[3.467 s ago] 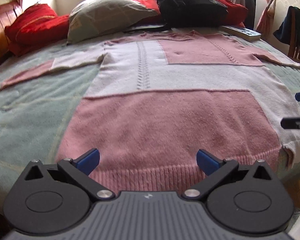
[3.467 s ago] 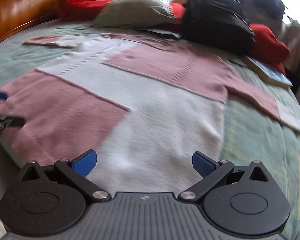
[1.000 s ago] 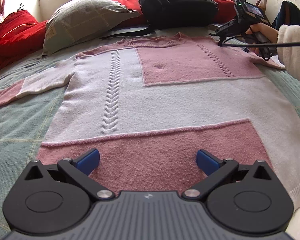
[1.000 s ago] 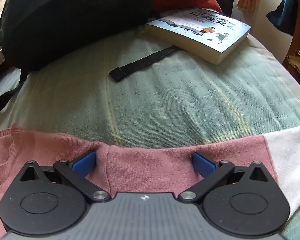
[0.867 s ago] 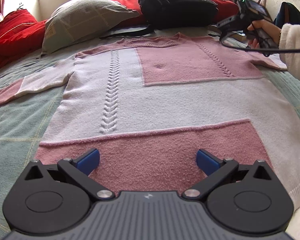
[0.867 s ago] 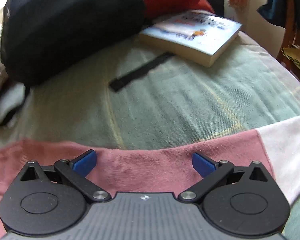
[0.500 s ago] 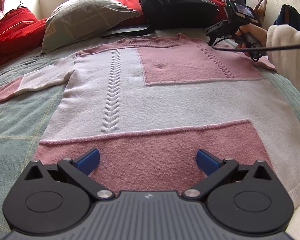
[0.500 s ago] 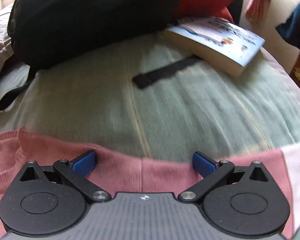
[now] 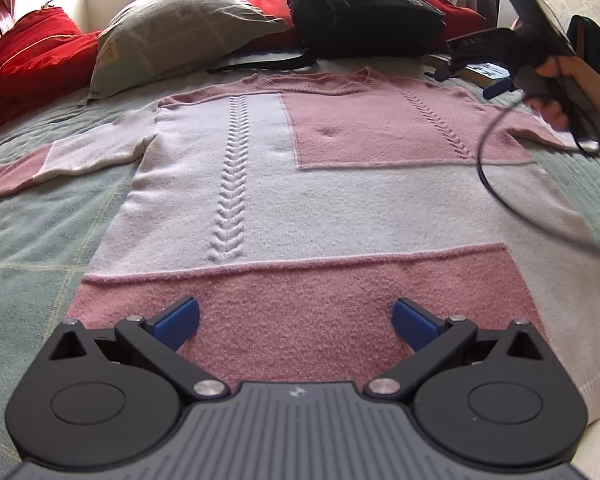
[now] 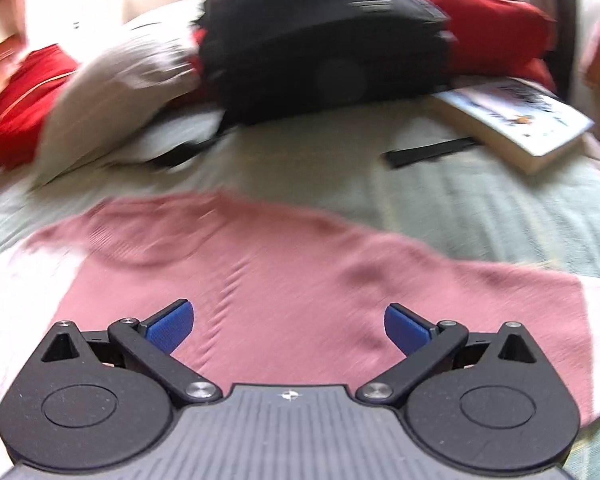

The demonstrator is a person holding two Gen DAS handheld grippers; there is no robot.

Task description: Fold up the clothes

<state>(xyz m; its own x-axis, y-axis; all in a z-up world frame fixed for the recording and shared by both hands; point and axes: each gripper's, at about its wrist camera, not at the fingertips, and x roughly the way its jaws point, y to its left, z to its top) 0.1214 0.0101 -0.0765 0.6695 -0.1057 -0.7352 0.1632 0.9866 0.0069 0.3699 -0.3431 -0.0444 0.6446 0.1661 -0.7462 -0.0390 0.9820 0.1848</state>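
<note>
A pink and white knit sweater (image 9: 340, 184) lies flat, face up, on the green bedspread (image 9: 32, 248), with its neck toward the pillows and its sleeves spread out. My left gripper (image 9: 296, 318) hovers open over the pink hem band, nothing between its fingers. In the left wrist view a hand holds my right gripper (image 9: 466, 80) above the sweater's right shoulder. The blurred right wrist view shows that gripper (image 10: 288, 326) open over the pink shoulder panel (image 10: 300, 272), holding nothing.
A black backpack (image 9: 360, 4) sits just beyond the collar, with a grey pillow (image 9: 180, 28) and red cushions (image 9: 28, 64) to its left. A paperback book (image 10: 516, 120) and a black strap (image 10: 428, 154) lie near the right shoulder. A black cable (image 9: 512, 200) trails across the sweater's right side.
The right gripper has risen and pulled back from the shoulder edge; its view now takes in more sweater and is motion-blurred. The left gripper has stayed over the hem.
</note>
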